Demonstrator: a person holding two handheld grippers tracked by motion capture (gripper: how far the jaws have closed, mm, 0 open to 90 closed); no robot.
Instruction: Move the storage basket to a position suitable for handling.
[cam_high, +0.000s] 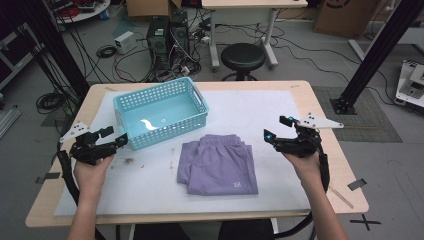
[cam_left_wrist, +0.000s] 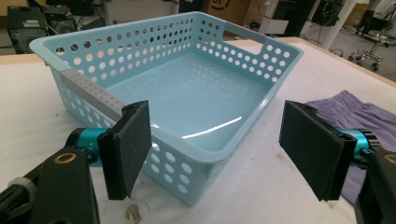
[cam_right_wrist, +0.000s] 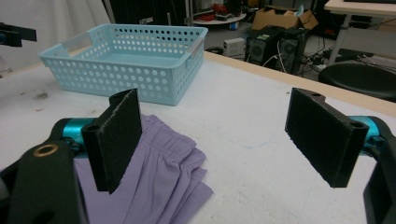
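While our left gripper (cam_high: 114, 137) hovers with jaws spread wide at the blue basket's (cam_high: 131, 106) near-left corner, our right gripper (cam_high: 280, 128) waits released, right of the folded purple shorts (cam_high: 218, 165) lying just near of the basket.
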